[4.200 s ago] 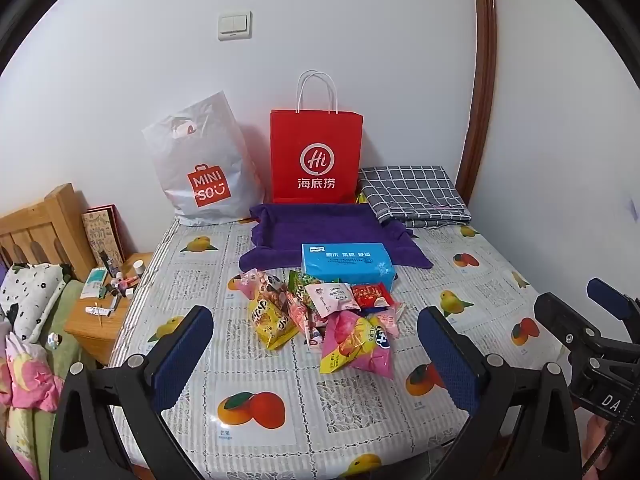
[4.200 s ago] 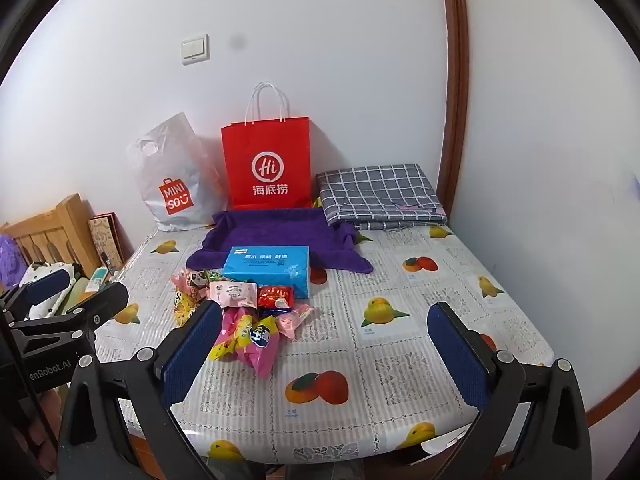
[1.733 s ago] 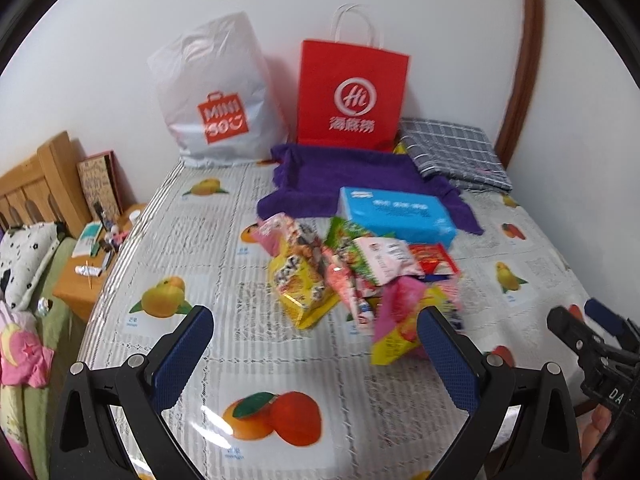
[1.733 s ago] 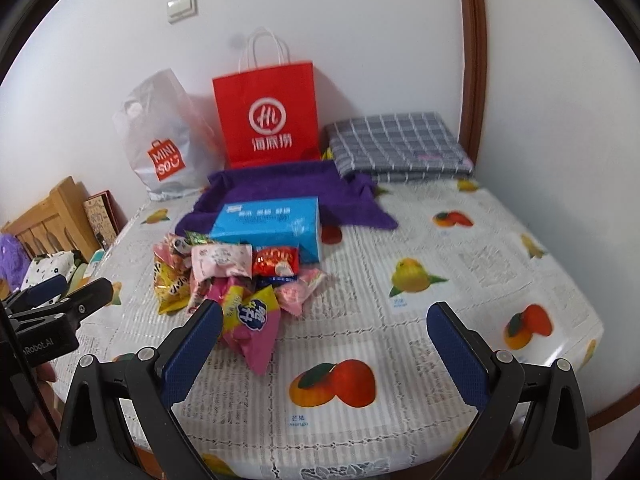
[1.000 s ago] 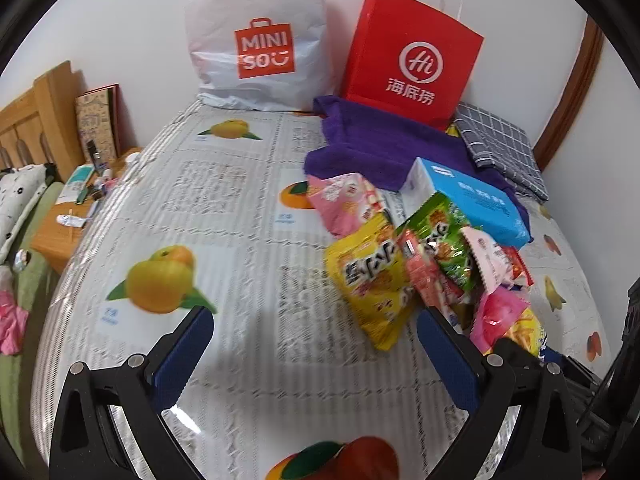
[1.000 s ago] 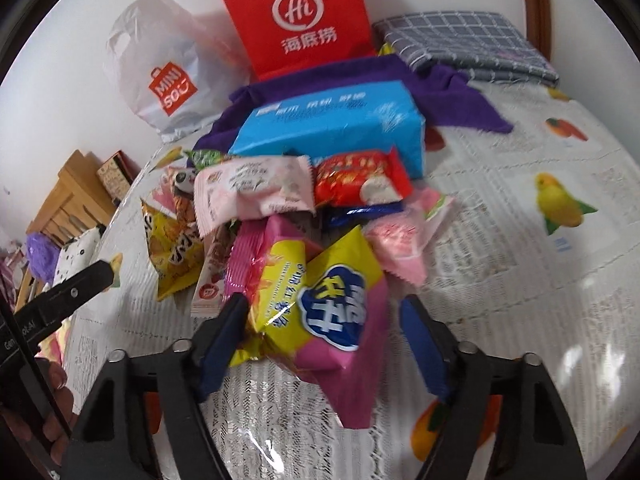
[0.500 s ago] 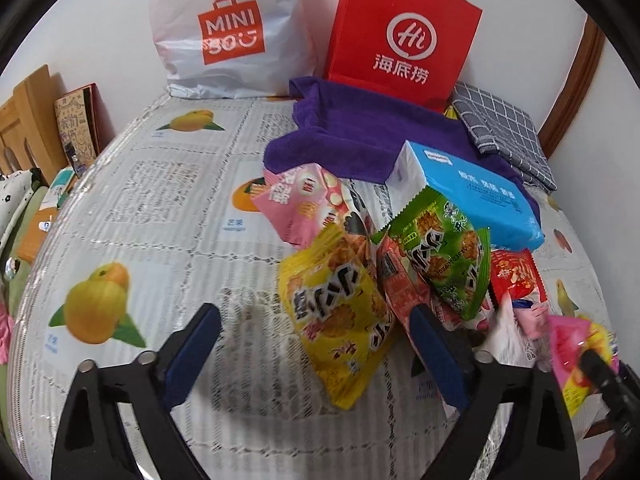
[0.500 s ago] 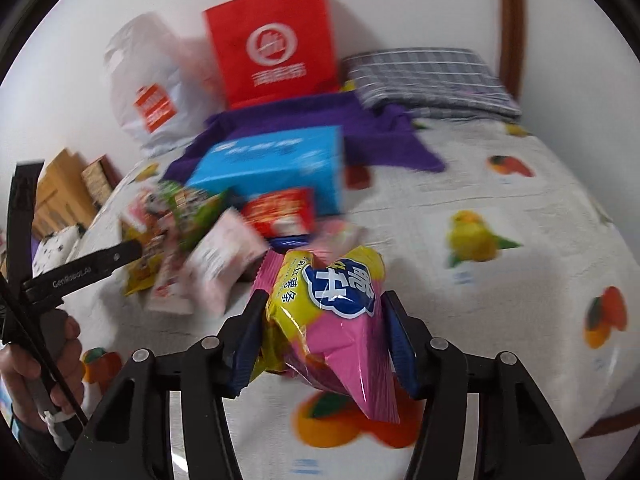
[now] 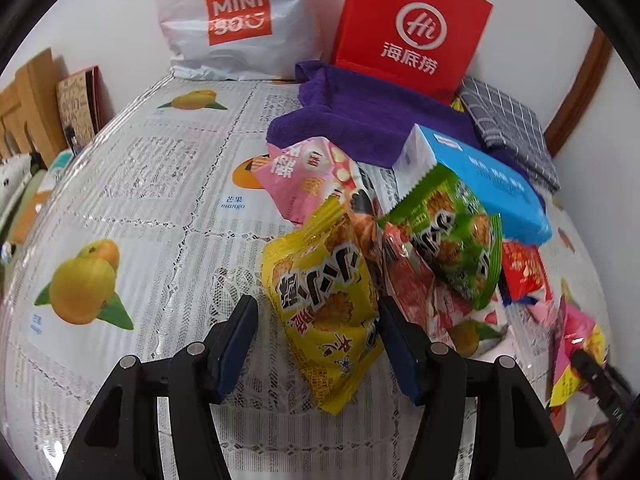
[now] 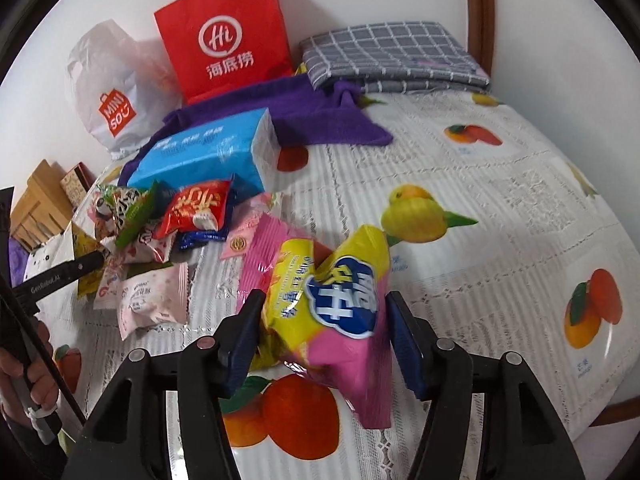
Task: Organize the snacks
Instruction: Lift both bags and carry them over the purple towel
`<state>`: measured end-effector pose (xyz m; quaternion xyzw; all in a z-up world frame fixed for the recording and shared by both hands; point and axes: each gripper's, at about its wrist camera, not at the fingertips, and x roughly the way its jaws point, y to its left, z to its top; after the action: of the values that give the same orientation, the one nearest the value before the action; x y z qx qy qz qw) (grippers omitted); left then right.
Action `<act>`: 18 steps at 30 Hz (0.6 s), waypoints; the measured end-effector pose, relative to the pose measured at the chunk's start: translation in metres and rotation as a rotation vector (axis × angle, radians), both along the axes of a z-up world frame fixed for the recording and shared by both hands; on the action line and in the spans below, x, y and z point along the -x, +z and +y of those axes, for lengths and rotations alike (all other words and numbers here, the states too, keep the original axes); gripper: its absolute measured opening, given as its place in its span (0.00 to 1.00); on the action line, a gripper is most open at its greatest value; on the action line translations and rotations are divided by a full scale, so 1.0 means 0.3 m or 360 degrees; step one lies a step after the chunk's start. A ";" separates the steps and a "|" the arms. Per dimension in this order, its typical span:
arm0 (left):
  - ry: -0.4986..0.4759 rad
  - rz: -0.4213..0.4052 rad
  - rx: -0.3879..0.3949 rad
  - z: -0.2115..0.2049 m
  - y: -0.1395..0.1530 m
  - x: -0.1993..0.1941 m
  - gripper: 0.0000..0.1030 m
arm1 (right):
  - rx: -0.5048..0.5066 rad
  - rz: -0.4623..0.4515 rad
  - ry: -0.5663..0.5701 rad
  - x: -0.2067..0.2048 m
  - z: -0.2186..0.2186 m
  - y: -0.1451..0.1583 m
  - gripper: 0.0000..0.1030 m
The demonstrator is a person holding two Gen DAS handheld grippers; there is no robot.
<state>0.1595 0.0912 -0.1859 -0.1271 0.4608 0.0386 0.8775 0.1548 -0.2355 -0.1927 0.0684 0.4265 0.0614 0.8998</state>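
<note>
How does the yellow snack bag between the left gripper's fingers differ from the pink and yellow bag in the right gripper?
The yellow snack bag is all yellow with black lettering; the pink and yellow bag carries a blue logo. The yellow one lies flat on the tablecloth, left hand-held gripper not yet pinching it; the pink one is crumpled, squeezed by the right hand-held gripper. Both are sealed foil packets.

heaped on the fruit-print cloth: yellow snack bag [image 9: 324, 300] tilted at the near edge, green snack bag [image 9: 452, 236] propped behind; pink-and-yellow snack bag [image 10: 332, 304] crumpled, raised apart.
</note>
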 end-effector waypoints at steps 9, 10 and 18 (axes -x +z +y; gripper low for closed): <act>-0.0045 -0.0027 -0.0027 -0.001 0.035 0.055 0.41 | 0.0047 -0.0061 -0.0003 0.032 -0.004 0.038 0.52; -0.0045 -0.0027 -0.0026 0.004 0.042 0.063 0.41 | 0.0049 -0.0071 -0.0003 0.038 -0.005 0.049 0.52; -0.0048 -0.0056 0.0008 0.019 0.121 0.159 0.41 | 0.0065 -0.0136 -0.0033 0.095 -0.008 0.141 0.52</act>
<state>0.1118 0.0970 -0.1495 -0.1230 0.4472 0.0219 0.8857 0.1264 -0.2379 -0.1503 0.0518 0.3880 0.0461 0.9190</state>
